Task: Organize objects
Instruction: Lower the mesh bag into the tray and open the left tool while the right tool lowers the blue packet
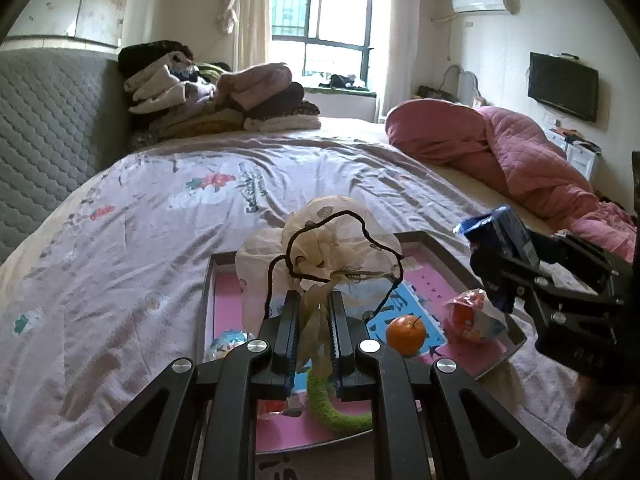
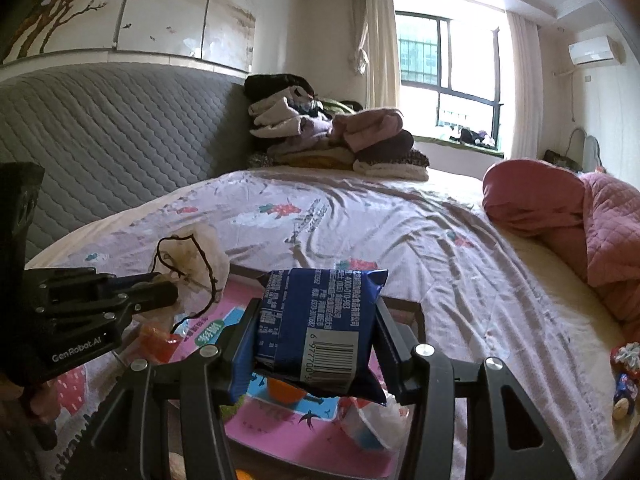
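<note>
A pink tray (image 1: pixel 224 300) with a grey rim lies on the bed. My left gripper (image 1: pixel 314 312) is shut on a cream mesh drawstring pouch (image 1: pixel 336 236) with a black cord, held above the tray; the pouch also shows in the right wrist view (image 2: pixel 192 256). My right gripper (image 2: pixel 316 320) is shut on a blue snack packet (image 2: pixel 320 320), held over the tray (image 2: pixel 280 424); the packet shows at right in the left wrist view (image 1: pixel 500 236). In the tray lie an orange (image 1: pixel 405 334), a red-and-white snack bag (image 1: pixel 472 316), a green fuzzy ring (image 1: pixel 332 408) and a blue shiny ball (image 1: pixel 228 342).
The bed has a lilac printed sheet (image 1: pixel 160 208). A pile of folded clothes (image 1: pixel 208 92) lies by the grey headboard (image 1: pixel 52 128). A pink quilt (image 1: pixel 520 152) is bunched at right. Small toys (image 2: pixel 624 380) lie at the bed's right edge.
</note>
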`<action>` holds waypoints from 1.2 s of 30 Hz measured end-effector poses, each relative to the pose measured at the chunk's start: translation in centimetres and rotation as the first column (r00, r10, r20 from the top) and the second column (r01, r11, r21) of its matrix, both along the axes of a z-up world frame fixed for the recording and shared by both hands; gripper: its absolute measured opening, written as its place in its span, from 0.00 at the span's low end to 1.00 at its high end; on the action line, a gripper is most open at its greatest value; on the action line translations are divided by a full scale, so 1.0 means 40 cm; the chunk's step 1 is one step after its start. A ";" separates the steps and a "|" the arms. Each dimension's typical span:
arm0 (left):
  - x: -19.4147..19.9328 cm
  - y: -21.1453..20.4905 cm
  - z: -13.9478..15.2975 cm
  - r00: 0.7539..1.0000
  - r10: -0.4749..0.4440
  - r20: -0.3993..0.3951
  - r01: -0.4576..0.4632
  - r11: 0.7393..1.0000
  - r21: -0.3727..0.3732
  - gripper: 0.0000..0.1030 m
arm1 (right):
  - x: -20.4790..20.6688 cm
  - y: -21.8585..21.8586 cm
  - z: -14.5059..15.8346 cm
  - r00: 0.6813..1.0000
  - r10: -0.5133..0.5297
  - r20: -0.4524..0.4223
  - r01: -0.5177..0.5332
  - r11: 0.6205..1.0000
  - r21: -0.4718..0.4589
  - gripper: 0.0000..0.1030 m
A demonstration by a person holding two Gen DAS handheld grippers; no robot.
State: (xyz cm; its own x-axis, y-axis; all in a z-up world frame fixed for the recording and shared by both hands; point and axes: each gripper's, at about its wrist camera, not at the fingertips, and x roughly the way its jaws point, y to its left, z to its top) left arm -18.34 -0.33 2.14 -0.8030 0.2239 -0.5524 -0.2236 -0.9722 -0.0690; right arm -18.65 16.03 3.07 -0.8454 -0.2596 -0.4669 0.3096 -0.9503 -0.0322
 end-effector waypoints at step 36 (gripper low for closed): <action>-0.038 0.018 -0.104 0.993 -0.005 0.117 0.011 0.999 -0.045 0.14 | -0.038 -0.022 -0.150 0.981 0.010 0.195 -0.016 0.999 0.029 0.50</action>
